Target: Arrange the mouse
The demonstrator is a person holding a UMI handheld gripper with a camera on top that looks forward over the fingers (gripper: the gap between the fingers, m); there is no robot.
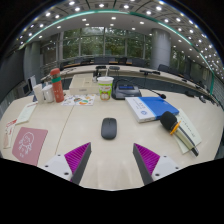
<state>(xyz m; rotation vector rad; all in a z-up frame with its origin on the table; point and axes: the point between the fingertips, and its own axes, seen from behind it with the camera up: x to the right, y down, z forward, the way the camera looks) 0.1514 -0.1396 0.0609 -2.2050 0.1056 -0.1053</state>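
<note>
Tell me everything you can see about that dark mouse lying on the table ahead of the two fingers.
The mouse is a small, dark, oval computer mouse that looks like smooth plastic. No cable can be made out. It lies flat and alone on the pale wooden table, its long axis pointing away from the camera. It sits beyond the gripper, roughly centred ahead of the gap between the open fingers, and neither finger touches it. Only the tabletop touches it; the other items lie apart from it.

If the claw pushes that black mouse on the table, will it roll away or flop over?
Probably neither. The mouse looks low and flat-bottomed, so it would likely slide on the smooth table rather than roll or tip. Its rounded, shiny top may be a bit slippery to pinch. It looks stiff, not floppy. The open claw sits just short of it.
</note>
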